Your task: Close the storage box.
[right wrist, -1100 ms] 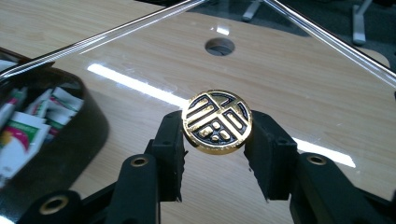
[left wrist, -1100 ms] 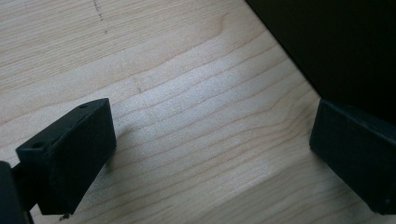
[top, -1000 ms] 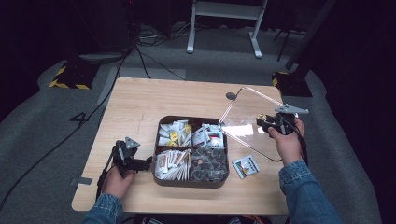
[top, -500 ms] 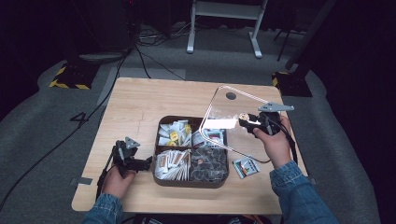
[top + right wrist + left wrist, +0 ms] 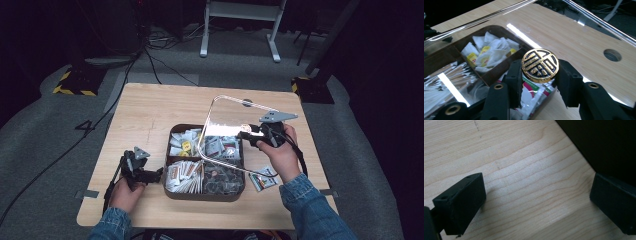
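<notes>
While the right hand-held gripper [image 5: 539, 75] pinches the lid's round gold-and-black knob [image 5: 540, 65] between its jaws, the clear lid [image 5: 227, 135] hangs tilted over the brown compartment box [image 5: 204, 192], its near edge low over the right-hand compartments and its far edge up toward 12 o'clock.

Risks from here:
- Knob is round and the pads hold it only by its sides. Lid is wide and off-centre from the grip, so it could swing or rotate about the knob and slip out.
- Low edge may catch the box rim or a divider on the way down, which would tip the lid or shove the box.
- Sachets [image 5: 490, 51] in the 11 o'clock compartment and the packets at 7 o'clock sit heaped; anything standing proud would keep the lid from seating flat.
- Loose packet [image 5: 263, 179] on the tabletop [image 5: 150, 110], at 4 o'clock of the box, near the right wrist and cable; a sweep could drag it.
- Left hand-held gripper [image 5: 147, 174] sits at 9 o'clock of the box, jaws wide with nothing between them, resting on the tabletop next to the wall. It isn't clamping the box, so a nudge from the lid could slide it.
</notes>
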Action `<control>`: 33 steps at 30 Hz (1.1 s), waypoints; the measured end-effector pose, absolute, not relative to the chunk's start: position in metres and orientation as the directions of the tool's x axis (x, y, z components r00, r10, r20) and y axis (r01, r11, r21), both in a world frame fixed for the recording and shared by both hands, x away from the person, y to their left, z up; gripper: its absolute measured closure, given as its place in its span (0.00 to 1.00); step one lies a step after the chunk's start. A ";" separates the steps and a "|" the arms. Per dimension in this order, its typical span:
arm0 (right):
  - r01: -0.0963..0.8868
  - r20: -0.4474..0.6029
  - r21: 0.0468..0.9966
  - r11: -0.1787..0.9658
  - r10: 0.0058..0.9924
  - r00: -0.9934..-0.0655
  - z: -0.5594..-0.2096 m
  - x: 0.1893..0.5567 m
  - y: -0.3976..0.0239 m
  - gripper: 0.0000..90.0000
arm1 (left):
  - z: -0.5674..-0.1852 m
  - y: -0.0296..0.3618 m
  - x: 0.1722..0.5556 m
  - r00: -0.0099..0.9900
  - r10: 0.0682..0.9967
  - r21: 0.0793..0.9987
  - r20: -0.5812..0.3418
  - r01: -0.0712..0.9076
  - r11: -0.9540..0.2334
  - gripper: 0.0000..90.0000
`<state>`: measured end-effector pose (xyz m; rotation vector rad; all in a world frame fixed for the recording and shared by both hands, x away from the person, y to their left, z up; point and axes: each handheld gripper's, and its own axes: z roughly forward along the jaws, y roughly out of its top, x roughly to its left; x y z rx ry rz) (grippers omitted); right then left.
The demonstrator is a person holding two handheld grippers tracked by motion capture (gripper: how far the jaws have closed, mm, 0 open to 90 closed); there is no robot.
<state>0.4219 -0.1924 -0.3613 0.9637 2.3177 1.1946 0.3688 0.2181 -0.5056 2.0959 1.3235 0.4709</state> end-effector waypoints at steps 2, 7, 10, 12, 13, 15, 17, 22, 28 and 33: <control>0.403 -0.006 0.814 0.418 0.701 -0.714 -0.362 0.421 -0.187 0.65 | -0.506 0.218 0.369 0.437 0.899 0.659 -0.023 0.683 -0.315 0.01; 0.392 -0.005 0.808 0.440 0.670 -0.742 -0.366 0.418 -0.170 0.65 | -0.506 0.218 0.369 0.437 0.899 0.659 -0.023 0.683 -0.315 0.01; 0.390 -0.001 0.800 0.456 0.650 -0.760 -0.371 0.416 -0.158 0.65 | -0.506 0.218 0.369 0.436 0.900 0.661 -0.022 0.681 -0.314 0.01; 0.387 0.001 0.796 0.464 0.640 -0.769 -0.375 0.415 -0.150 0.65 | -0.506 0.218 0.369 0.437 0.899 0.659 -0.023 0.683 -0.315 0.01; 0.388 0.003 0.793 0.469 0.635 -0.772 -0.376 0.415 -0.147 0.65 | -0.506 0.218 0.369 0.436 0.900 0.662 -0.022 0.681 -0.314 0.01; 0.385 0.002 0.790 0.478 0.625 -0.780 -0.379 0.414 -0.141 0.65 | -0.506 0.218 0.369 0.437 0.899 0.660 -0.024 0.683 -0.314 0.01; 0.383 0.003 0.786 0.485 0.616 -0.787 -0.382 0.413 -0.135 0.65 | -0.506 0.218 0.369 0.436 0.900 0.661 -0.022 0.682 -0.314 0.01; 0.378 0.007 0.776 0.505 0.593 -0.805 -0.390 0.410 -0.119 0.65 | -0.506 0.218 0.369 0.437 0.899 0.662 -0.023 0.681 -0.314 0.01; 0.374 0.011 0.763 0.526 0.569 -0.822 -0.400 0.406 -0.103 0.65 | -0.506 0.218 0.369 0.437 0.899 0.661 -0.023 0.681 -0.314 0.01; 0.375 0.014 0.761 0.530 0.564 -0.826 -0.407 0.403 -0.095 0.65 | -0.506 0.218 0.369 0.437 0.899 0.661 -0.022 0.681 -0.315 0.01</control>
